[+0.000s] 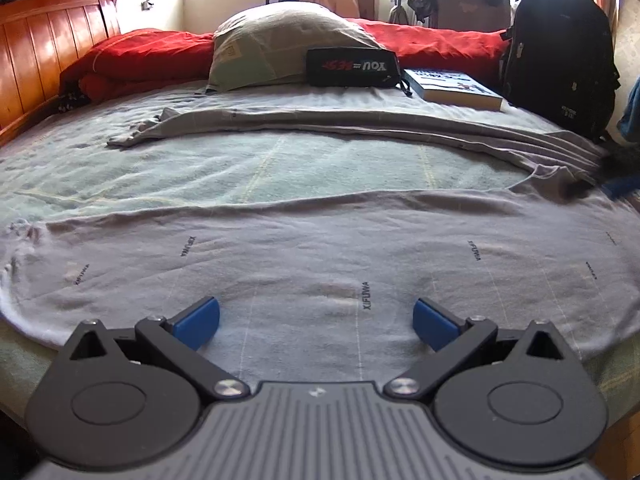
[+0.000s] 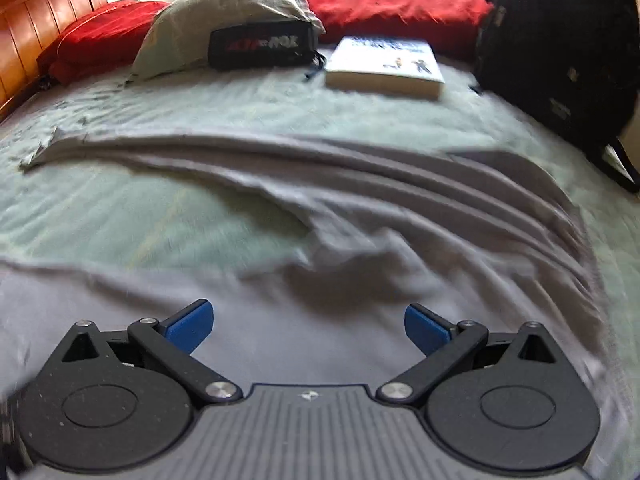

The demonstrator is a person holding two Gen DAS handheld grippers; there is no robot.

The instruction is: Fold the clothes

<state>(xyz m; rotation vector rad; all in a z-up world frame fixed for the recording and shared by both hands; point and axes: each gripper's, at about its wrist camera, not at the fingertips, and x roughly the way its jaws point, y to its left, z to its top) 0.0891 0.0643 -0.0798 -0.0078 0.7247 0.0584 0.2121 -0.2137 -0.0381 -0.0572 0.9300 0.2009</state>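
Observation:
A grey garment [image 1: 320, 256] with small printed lettering lies spread across the pale green bedsheet [image 1: 248, 164], one long limb [image 1: 320, 120] stretched toward the far side. My left gripper [image 1: 316, 322] hovers open just over the near part of the cloth, nothing between its blue pads [image 1: 198, 320]. In the right wrist view the same grey garment [image 2: 360, 208] lies wrinkled, with ridges fanning to the right. My right gripper [image 2: 308, 324] is open above it, empty. The right gripper [image 1: 616, 188] also shows, blurred, at the right edge of the left wrist view.
At the far side sit a grey pillow [image 1: 280, 44], red bedding [image 1: 432, 44], a black pouch [image 1: 352, 67], a book [image 1: 452, 88] and a black backpack [image 1: 560, 60]. A wooden headboard [image 1: 44, 48] stands at the left. The bed's near edge runs just below the grippers.

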